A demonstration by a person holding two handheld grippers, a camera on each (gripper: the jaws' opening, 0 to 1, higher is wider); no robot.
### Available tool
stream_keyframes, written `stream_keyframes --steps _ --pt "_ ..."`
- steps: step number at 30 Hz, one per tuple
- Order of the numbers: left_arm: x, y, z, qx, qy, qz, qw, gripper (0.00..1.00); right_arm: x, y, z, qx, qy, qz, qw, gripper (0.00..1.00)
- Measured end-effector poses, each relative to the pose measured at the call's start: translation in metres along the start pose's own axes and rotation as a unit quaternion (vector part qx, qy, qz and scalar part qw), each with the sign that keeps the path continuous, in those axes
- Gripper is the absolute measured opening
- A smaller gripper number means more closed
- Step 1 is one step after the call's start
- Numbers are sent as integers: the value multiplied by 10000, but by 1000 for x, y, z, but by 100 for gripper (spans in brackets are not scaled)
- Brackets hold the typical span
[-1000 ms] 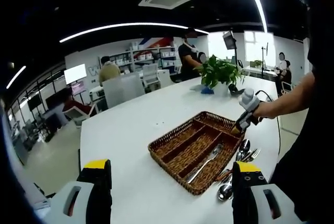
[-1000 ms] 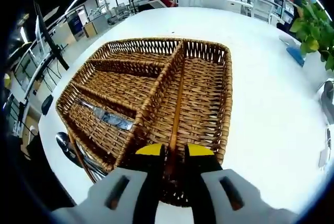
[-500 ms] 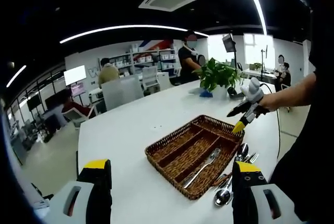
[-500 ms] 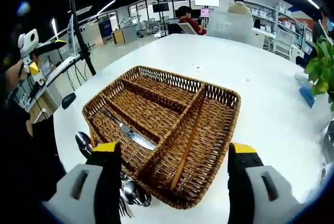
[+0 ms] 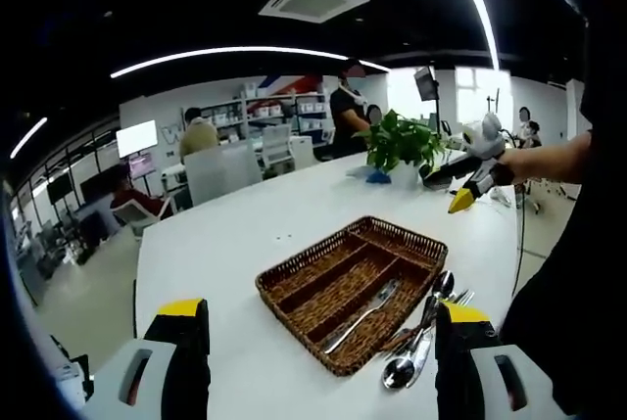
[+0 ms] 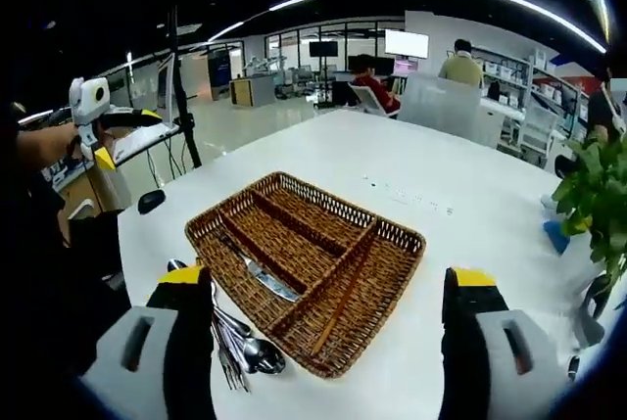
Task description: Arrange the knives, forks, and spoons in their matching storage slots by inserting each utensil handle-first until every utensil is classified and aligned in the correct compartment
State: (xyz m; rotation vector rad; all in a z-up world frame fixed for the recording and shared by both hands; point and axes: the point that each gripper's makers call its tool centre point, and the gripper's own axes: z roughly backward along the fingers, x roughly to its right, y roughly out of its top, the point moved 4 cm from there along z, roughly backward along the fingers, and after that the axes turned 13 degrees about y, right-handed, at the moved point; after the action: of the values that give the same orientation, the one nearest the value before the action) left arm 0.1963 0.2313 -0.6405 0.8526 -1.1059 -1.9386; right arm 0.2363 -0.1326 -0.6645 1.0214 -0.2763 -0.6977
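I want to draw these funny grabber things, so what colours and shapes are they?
Each gripper has two chunky pale grey jaws with black inner faces and bright yellow tips. The left gripper and right gripper look alike. Seen from the left gripper view, the right gripper has a white rounded body, a black jaw and a yellow pointed tip. The person's sleeve is dark.

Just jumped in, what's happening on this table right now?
A person holds a gripper in each hand above a white table, sorting cutlery into a woven wicker divided tray. Both the left gripper and the right gripper are open and empty. One silver knife and one thin brown wooden stick lie in separate compartments. A pile of silver spoons and forks waits beside the tray.
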Motion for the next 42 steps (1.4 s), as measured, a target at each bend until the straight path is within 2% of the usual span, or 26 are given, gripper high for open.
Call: stream_keyframes --steps 2,4,10,15,23,28,30,33,39,40,41,42 --pt "4 -1 2 -15 -2 1 10000 100 -3 3 9 46 -59 62 10000 99" --pt "11 0 6 -28 2 -4 10000 100 -13 6 18 208 74 -105 9997 99" --pt "24 -2 14 -46 31 5 10000 100 -25 3 41 230 -75 119 9996 99" --pt "28 -2 19 -95 46 -18 9999 100 -31 -13 46 82 -79 104 9999 100" --pt "35 1 20 -131 81 -128 9998 100 -31 -19 53 73 -57 37 10000 100" --pt "38 6 19 -34 -34 -215 9998 100 -28 -15 55 208 -92 17 9997 100" --pt "40 11 15 201 -159 -171 9995 100 -26 -17 54 234 -71 31 9997 100" --pt "40 3 8 -53 -300 -545 9980 100 -24 -22 54 198 -87 -37 9998 100" --pt "47 7 -10 -16 -527 -799 9954 100 -22 -20 56 265 -162 -108 9995 100" --pt "47 5 -14 -59 -547 -989 9936 100 -21 -21 56 267 -177 -126 9994 100" --pt "49 -3 -19 -229 -605 -1337 9889 100 -21 -22 56 263 -181 -143 9994 100" --pt "51 -5 -21 -272 -638 -1431 9873 100 -21 -23 56 261 -189 -158 9994 100"
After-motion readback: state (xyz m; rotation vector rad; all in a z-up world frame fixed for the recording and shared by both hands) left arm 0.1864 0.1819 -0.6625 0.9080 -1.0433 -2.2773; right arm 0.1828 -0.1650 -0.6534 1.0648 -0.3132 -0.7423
